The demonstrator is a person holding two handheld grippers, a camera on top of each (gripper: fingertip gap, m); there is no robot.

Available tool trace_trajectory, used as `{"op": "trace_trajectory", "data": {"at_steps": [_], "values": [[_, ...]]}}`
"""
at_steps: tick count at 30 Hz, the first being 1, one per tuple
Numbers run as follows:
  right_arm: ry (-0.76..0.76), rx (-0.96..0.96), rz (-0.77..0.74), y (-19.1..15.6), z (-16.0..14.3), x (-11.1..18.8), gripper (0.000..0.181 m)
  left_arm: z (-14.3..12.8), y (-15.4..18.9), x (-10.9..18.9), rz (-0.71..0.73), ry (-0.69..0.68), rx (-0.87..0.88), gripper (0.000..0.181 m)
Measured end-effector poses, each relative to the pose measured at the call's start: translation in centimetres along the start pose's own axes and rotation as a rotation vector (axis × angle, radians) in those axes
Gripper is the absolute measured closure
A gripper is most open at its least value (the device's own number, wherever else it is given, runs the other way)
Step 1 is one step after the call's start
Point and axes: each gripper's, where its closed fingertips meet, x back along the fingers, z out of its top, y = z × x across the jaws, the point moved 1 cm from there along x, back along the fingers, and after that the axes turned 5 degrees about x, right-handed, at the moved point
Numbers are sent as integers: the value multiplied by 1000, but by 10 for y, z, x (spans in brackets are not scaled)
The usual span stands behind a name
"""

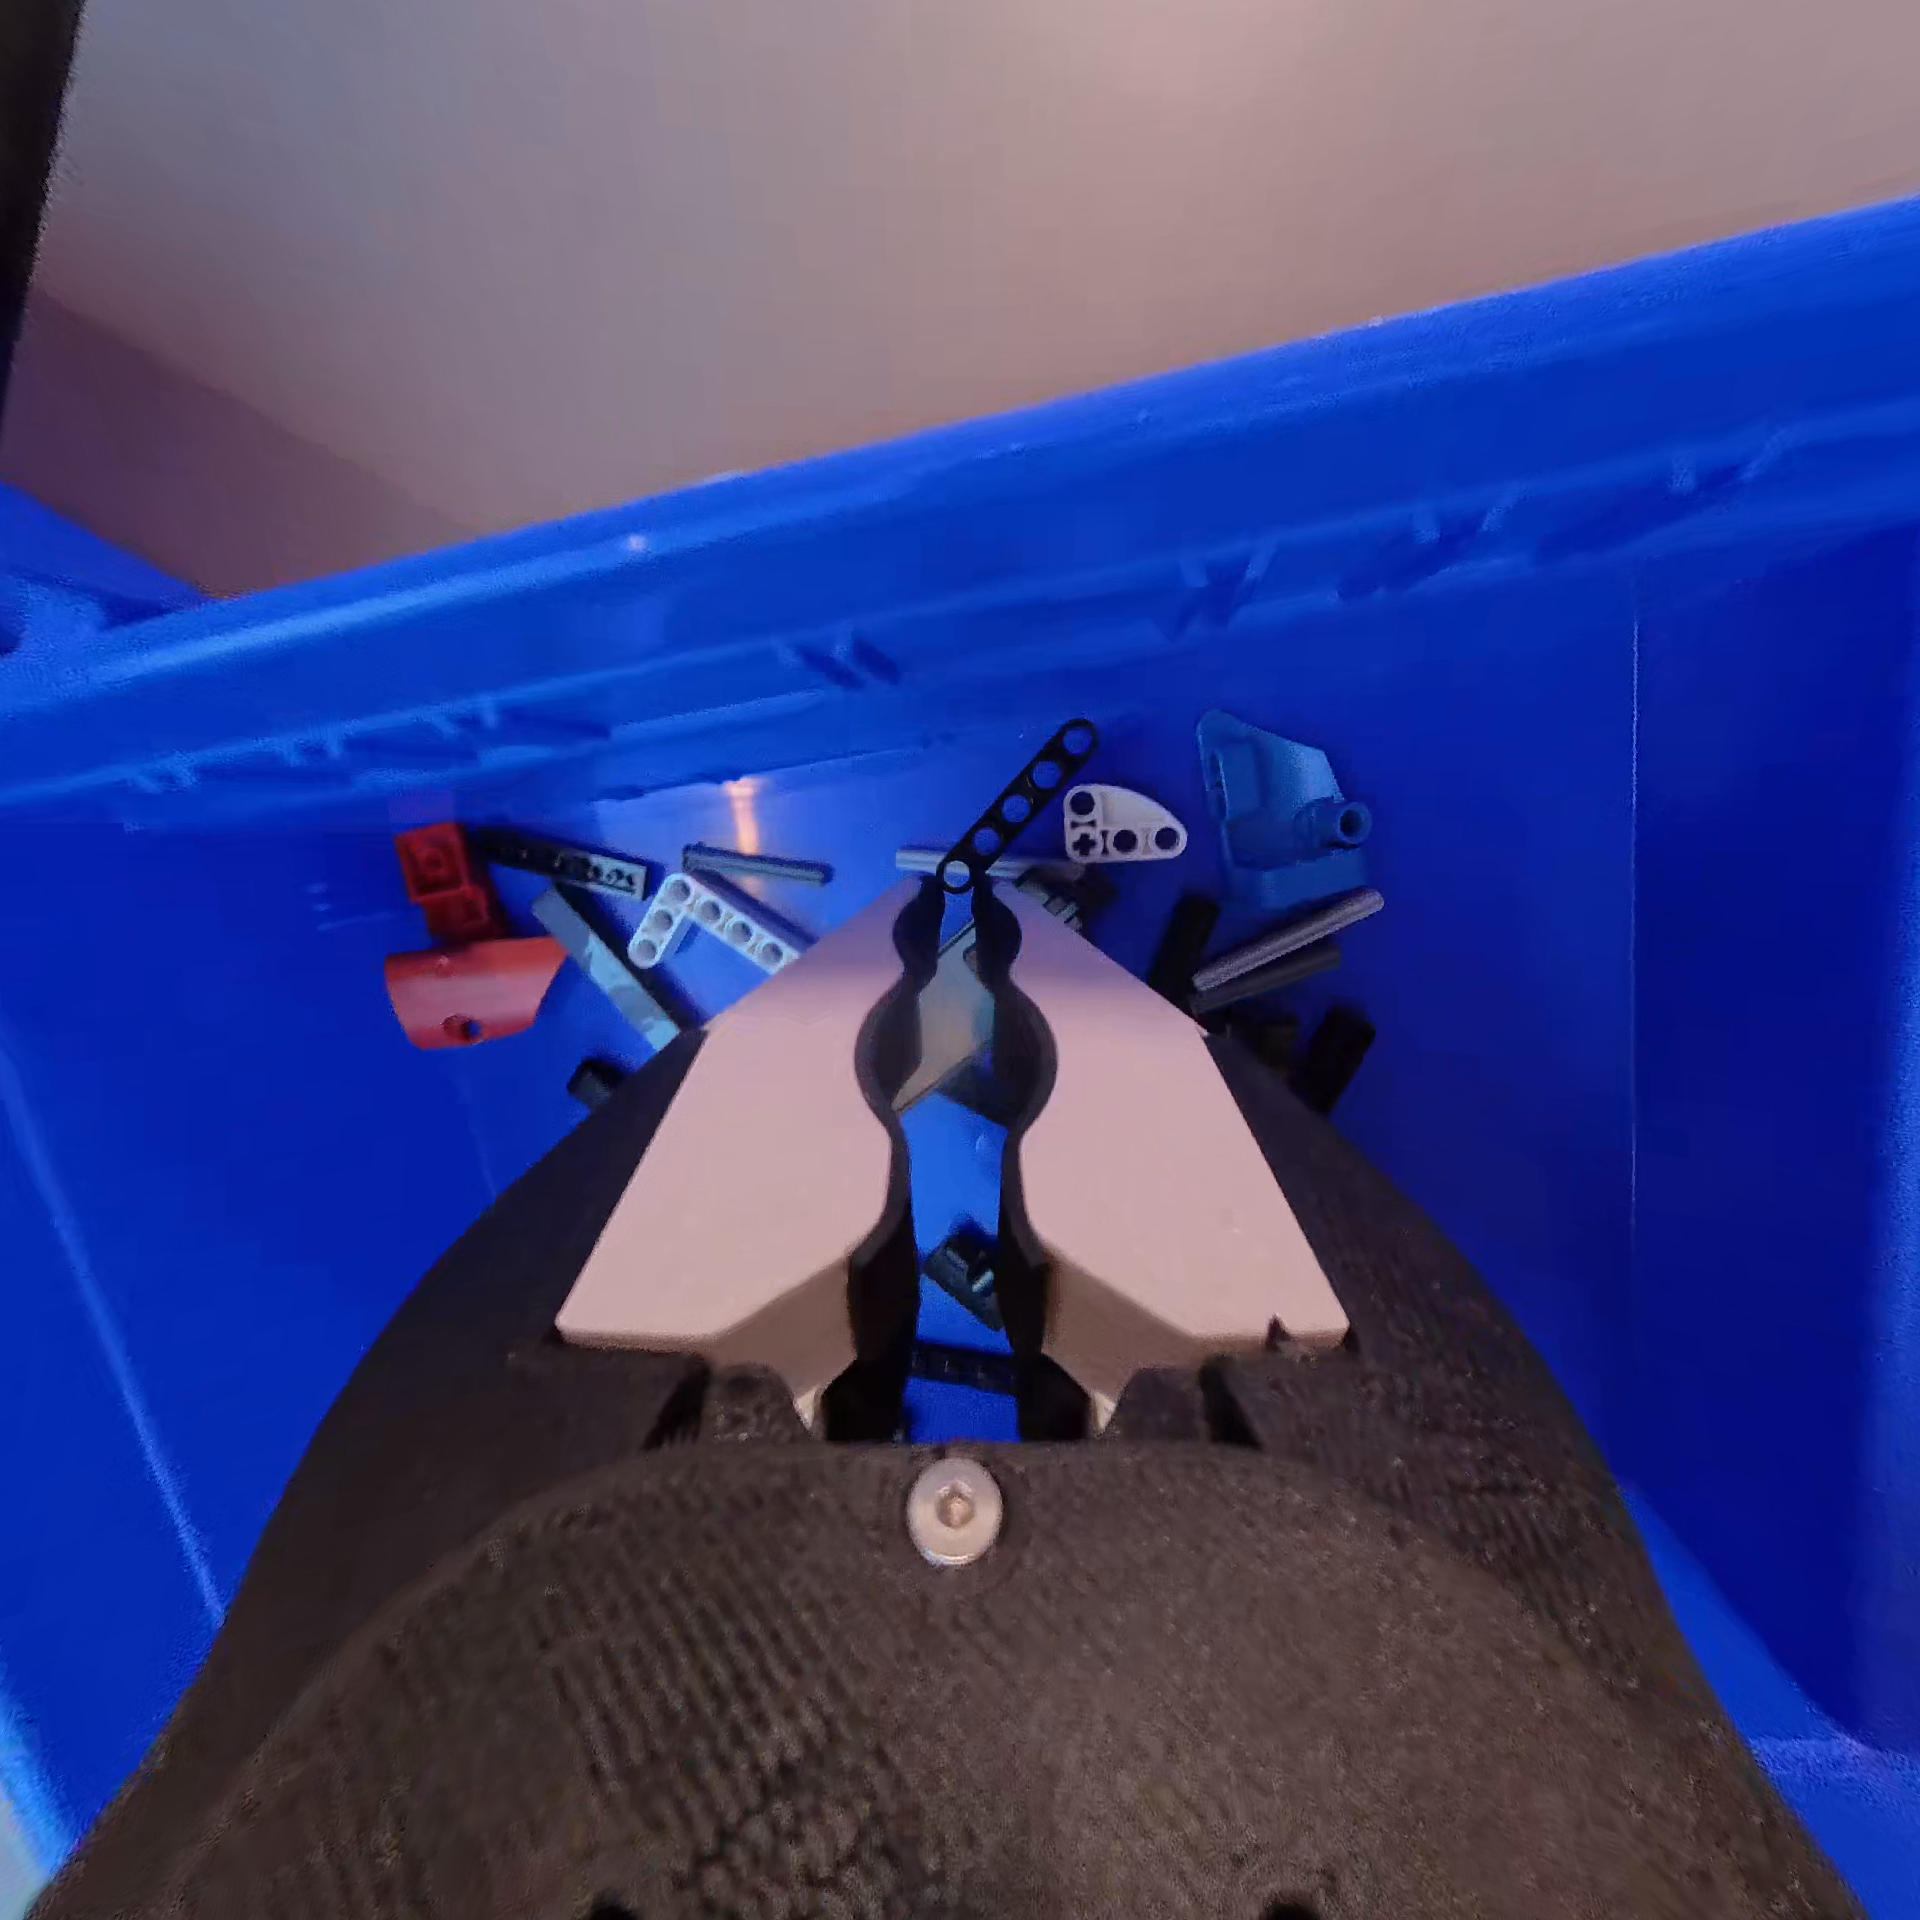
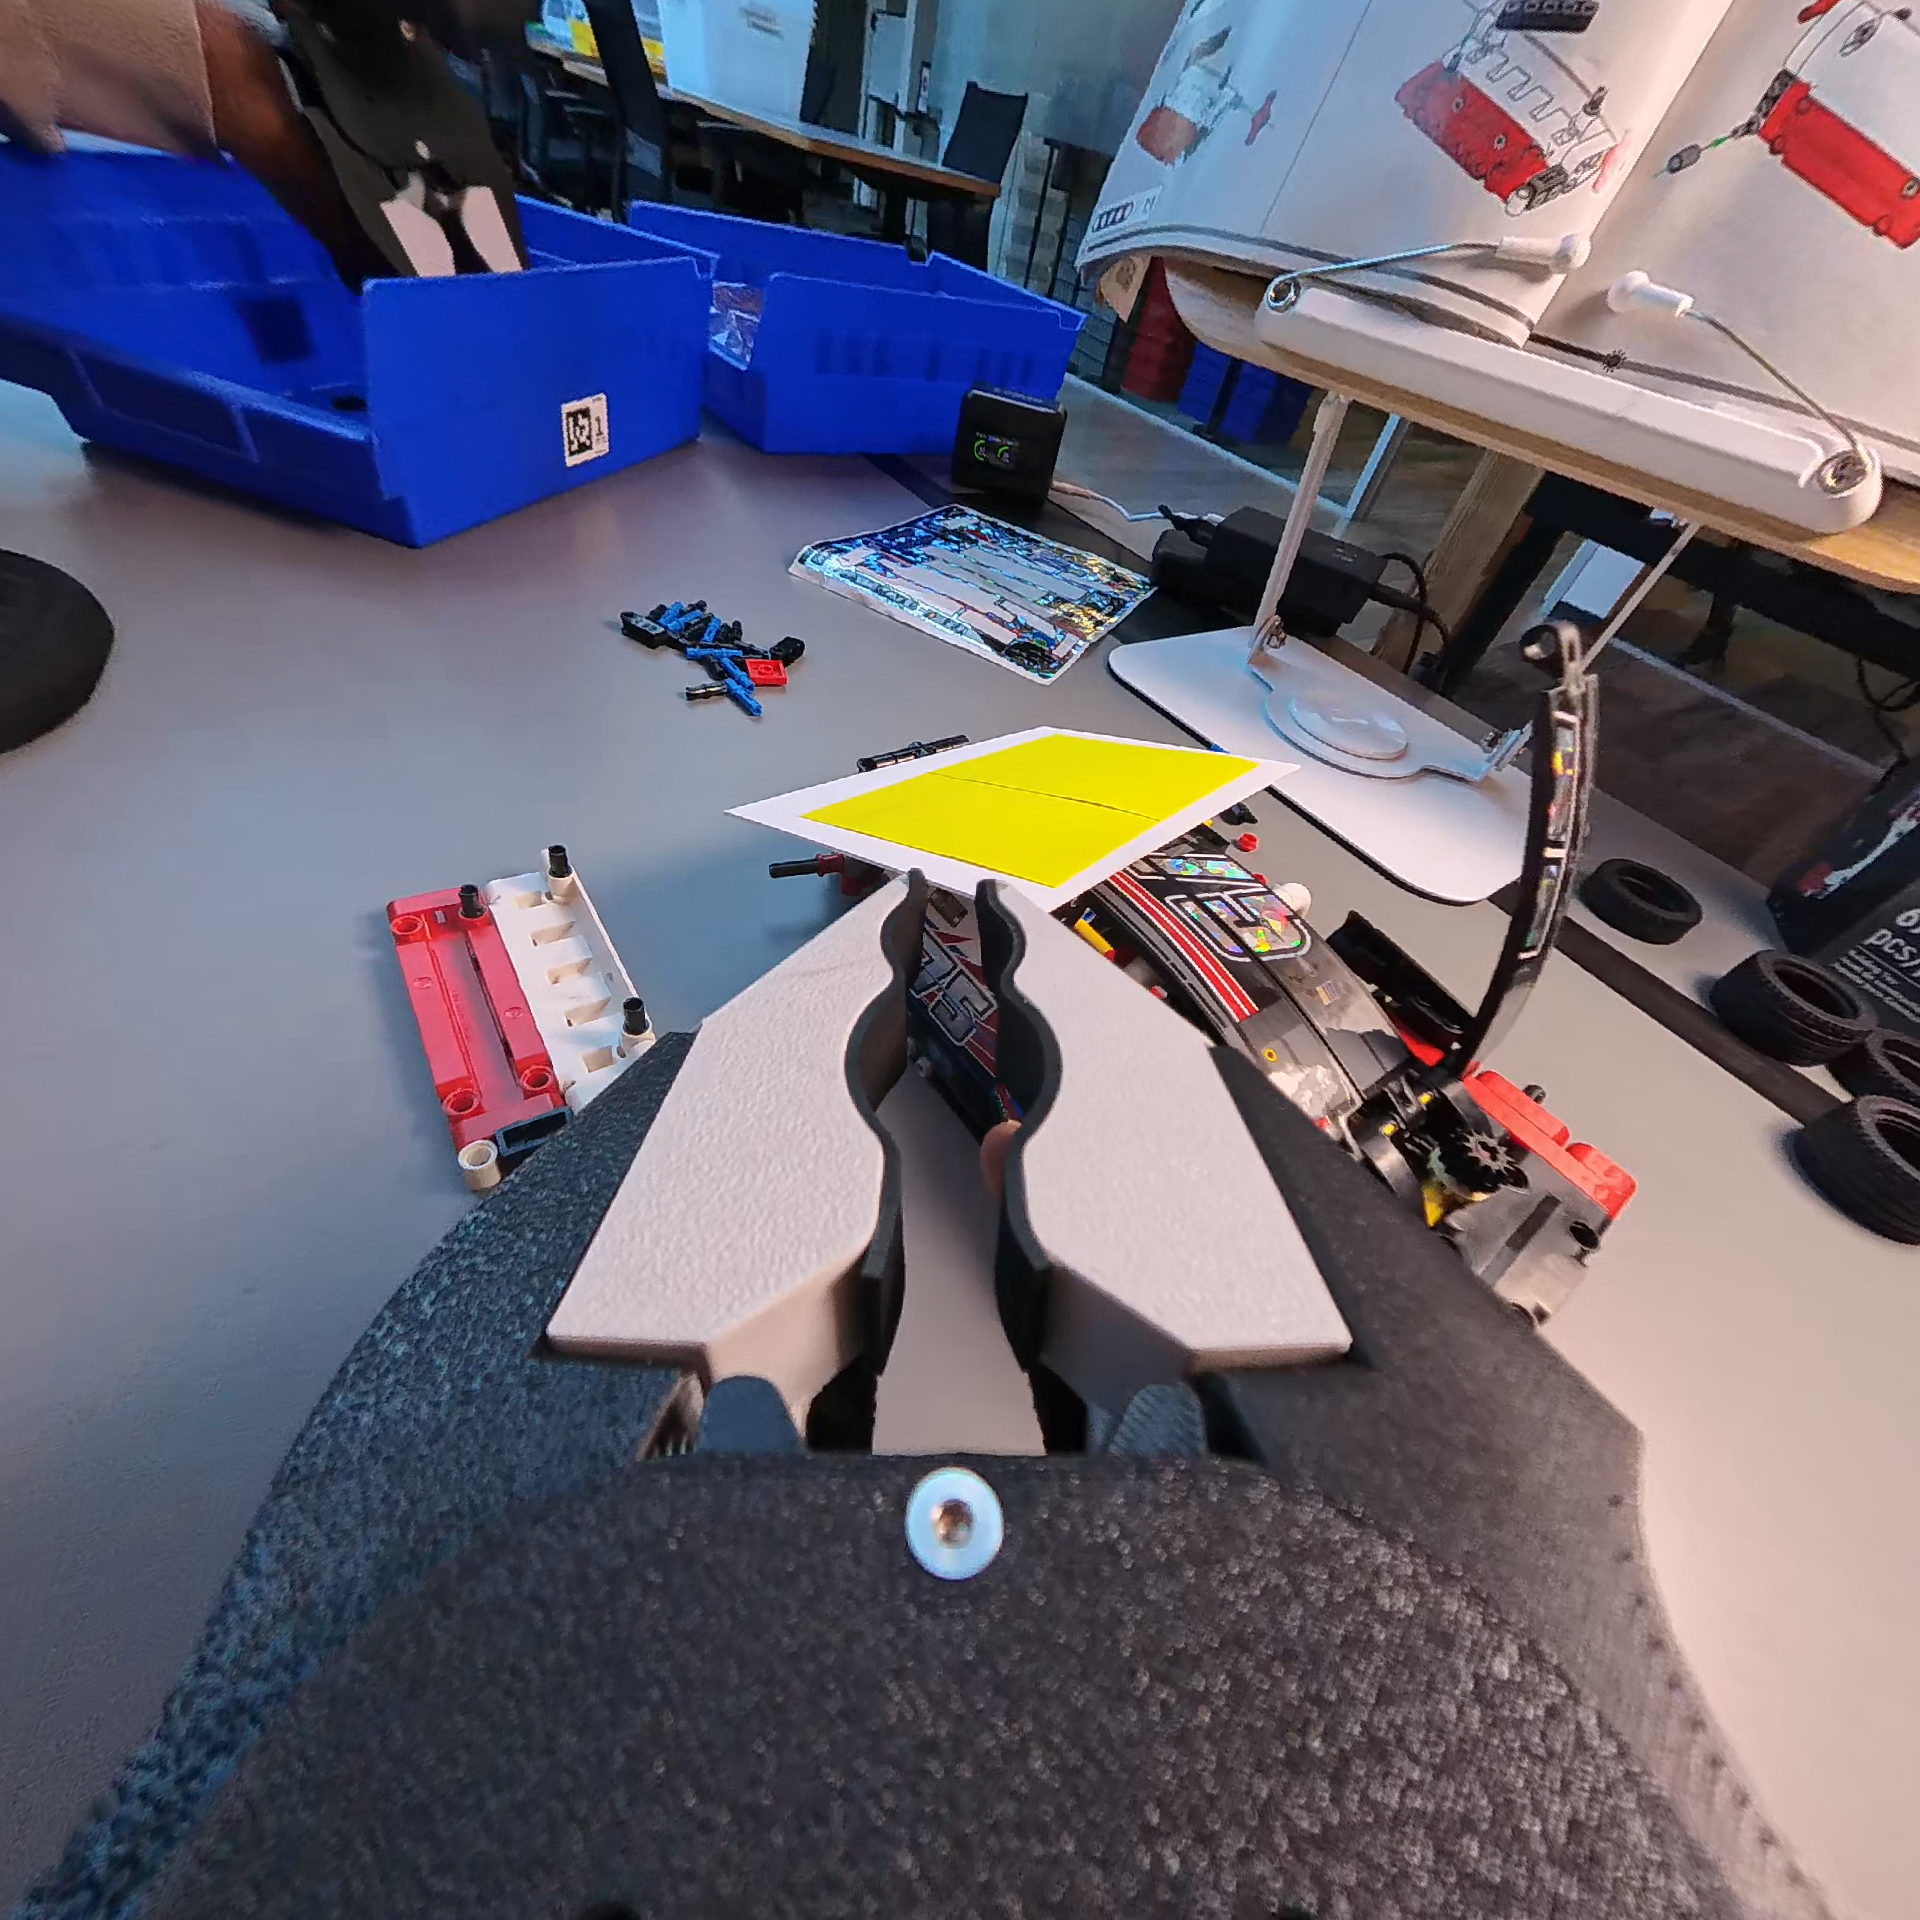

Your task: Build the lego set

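Observation:
My left gripper (image 1: 956, 891) is inside a blue bin (image 1: 1351, 582) and is shut on the lower end of a thin black beam with holes (image 1: 1023, 800), which sticks up and to the right. Loose pieces lie behind it: red parts (image 1: 468, 987), a white L-beam (image 1: 707, 920), a small white piece (image 1: 1122, 826), a blue panel (image 1: 1278, 821) and a grey axle (image 1: 1288, 940). My right gripper (image 2: 951, 899) is nearly closed on a stickered side panel of the black and red lego car (image 2: 1247, 977). A white card with a yellow square (image 2: 1029, 805) lies over the car at the fingertips.
On the grey table are a red and white panel assembly (image 2: 509, 997), a small pile of pins (image 2: 717, 655), a sticker sheet (image 2: 977, 587), several tyres (image 2: 1787, 1008) and a second blue bin (image 2: 883, 332). The instruction booklet (image 2: 1558, 135) stands on a holder at the right. The left gripper (image 2: 447, 229) shows in the near bin (image 2: 520, 395). Across from one pair of fingers to the other is roughly 50 cm. The grey axle (image 1: 1288, 940) lies some 6 cm from my left tips, 45 cm from my right tips.

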Motion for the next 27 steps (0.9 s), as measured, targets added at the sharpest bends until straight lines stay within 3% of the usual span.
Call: {"op": "trace_trajectory", "data": {"at_steps": [7,11,14,17,21,24,27], "values": [[30,15,-4,4,8,8,175,-1,-15,71,135,142,139,177],[51,15,-11,5,13,12,174,42,19,125,155,351,148,178],[56,8,1,3,14,11,174,85,73,138,97,438,82,178],[54,21,18,-4,16,9,175,123,135,121,5,454,-14,178],[44,63,35,-13,18,9,175,166,212,77,-143,466,-88,178],[15,88,41,-15,15,8,174,185,261,30,-244,435,-109,179],[-37,122,32,-13,8,8,174,193,288,-16,-244,388,-136,181]]}}
